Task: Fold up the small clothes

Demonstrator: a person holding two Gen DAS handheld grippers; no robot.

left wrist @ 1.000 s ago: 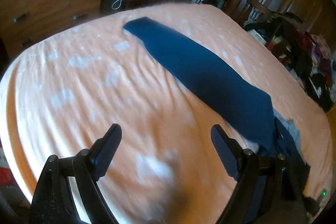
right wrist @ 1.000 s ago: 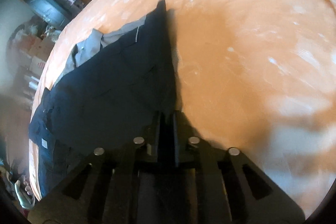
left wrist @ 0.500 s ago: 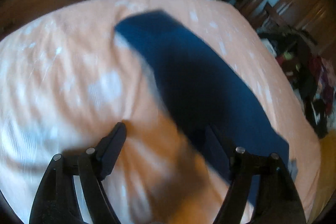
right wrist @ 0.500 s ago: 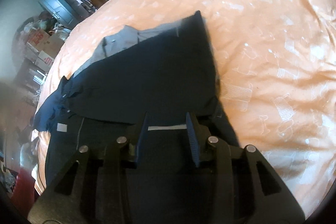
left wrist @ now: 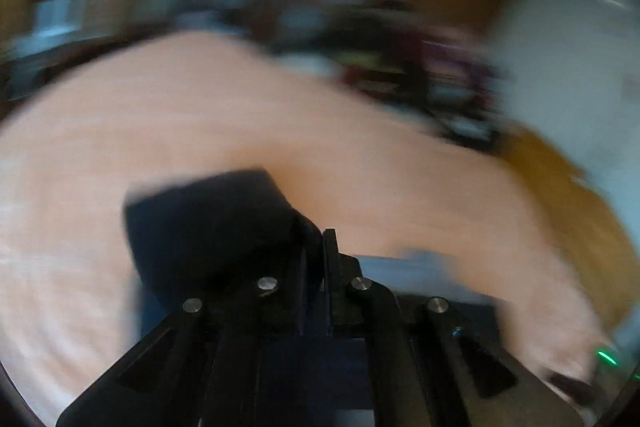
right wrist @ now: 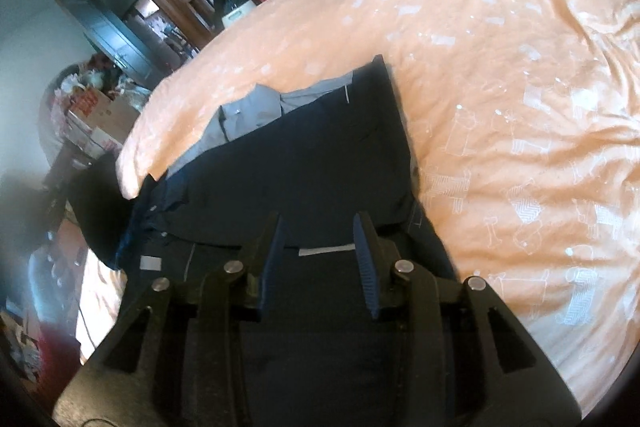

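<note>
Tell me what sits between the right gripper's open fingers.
In the right wrist view, the right gripper hangs open over the dark navy garment; between its fingers lie that cloth and a small white label.

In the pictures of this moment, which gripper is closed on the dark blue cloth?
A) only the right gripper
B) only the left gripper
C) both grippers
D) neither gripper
B: in the left wrist view the left gripper is shut on a fold of the dark blue garment, while the right gripper stands open above it.
</note>
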